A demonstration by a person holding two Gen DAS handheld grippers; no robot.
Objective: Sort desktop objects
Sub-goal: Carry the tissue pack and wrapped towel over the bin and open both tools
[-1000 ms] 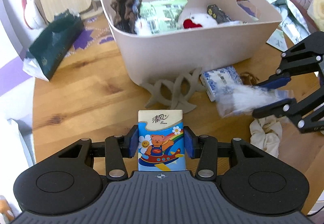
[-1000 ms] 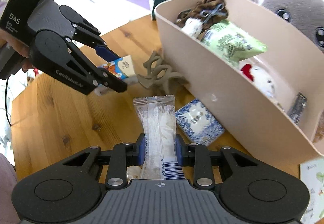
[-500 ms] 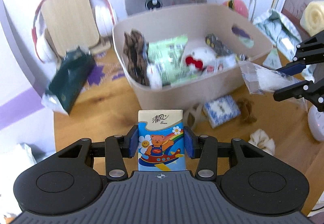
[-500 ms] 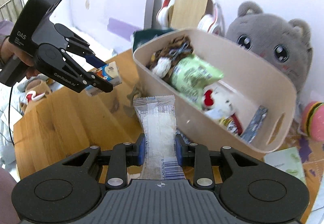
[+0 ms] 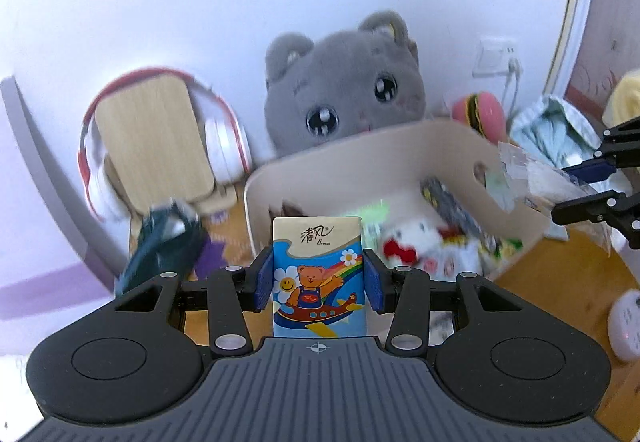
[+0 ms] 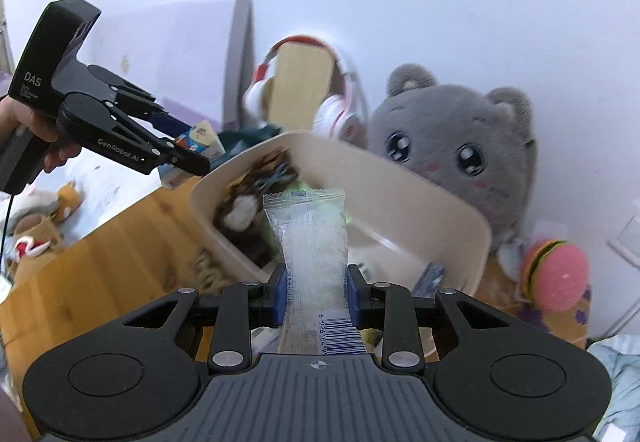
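Observation:
My left gripper (image 5: 318,280) is shut on a tissue pack (image 5: 318,274) with a cartoon bear on it, held in the air in front of the beige bin (image 5: 440,140). My right gripper (image 6: 316,292) is shut on a clear snack packet (image 6: 312,238), held above the bin's near rim (image 6: 400,178). The right gripper with its packet also shows in the left wrist view (image 5: 580,184), at the bin's right end. The left gripper also shows in the right wrist view (image 6: 192,150), left of the bin. The bin holds a brown hair clip, a green packet, a small white plush and other items.
A grey plush cat (image 5: 348,82) sits behind the bin. White-and-red headphones on a wooden stand (image 5: 156,138) stand at the back left, with a dark green pouch (image 5: 164,242) in front. A burger toy (image 6: 556,270) and the wooden table (image 6: 100,266) are around the bin.
Both grippers have risen and tilted up with their loads, so the views now show the wall and plush cat. The bin has dropped lower in both views and sits closer under the grippers.

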